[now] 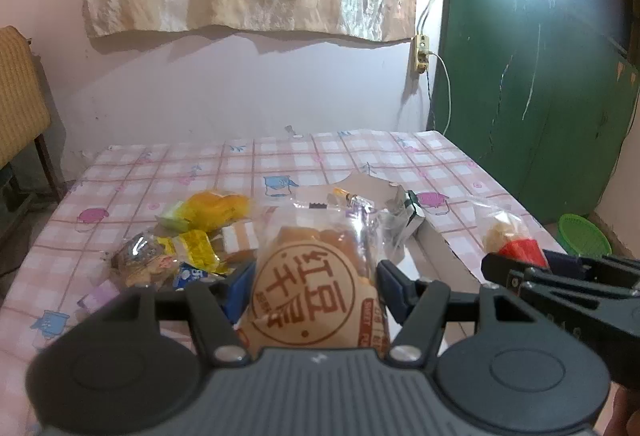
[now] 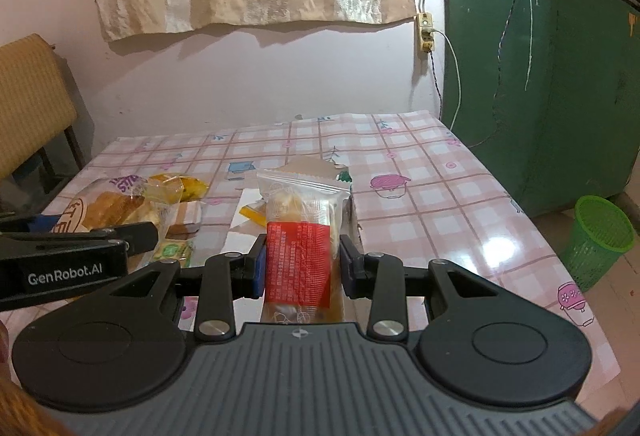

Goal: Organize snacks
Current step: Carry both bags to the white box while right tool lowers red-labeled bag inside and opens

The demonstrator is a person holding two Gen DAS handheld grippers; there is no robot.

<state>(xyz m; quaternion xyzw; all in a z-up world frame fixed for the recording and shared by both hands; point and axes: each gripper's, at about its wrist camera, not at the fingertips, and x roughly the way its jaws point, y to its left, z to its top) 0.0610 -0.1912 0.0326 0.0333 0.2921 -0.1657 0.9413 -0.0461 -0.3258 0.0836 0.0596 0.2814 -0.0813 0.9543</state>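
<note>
In the left wrist view my left gripper (image 1: pixel 314 288) is shut on a bread pack (image 1: pixel 316 276) with a round red stamp, held above the table's near edge. A pile of snack packs (image 1: pixel 200 236) lies on the checked tablecloth (image 1: pixel 160 171) to its left. In the right wrist view my right gripper (image 2: pixel 303 266) is shut on a clear pack with a red label (image 2: pixel 299 260). That red-labelled pack (image 1: pixel 516 246) also shows at the right of the left wrist view. An open cardboard box (image 2: pixel 308 165) sits just beyond both grippers. The left gripper (image 2: pixel 136 236) reaches in from the left with the bread pack (image 2: pixel 108 207).
A green plastic basket (image 2: pixel 604 236) stands on the floor off the table's right edge, beside a green cabinet (image 2: pixel 520 75). A chair (image 2: pixel 32 95) stands at the far left. A power cord (image 2: pixel 456 75) hangs on the wall behind the table.
</note>
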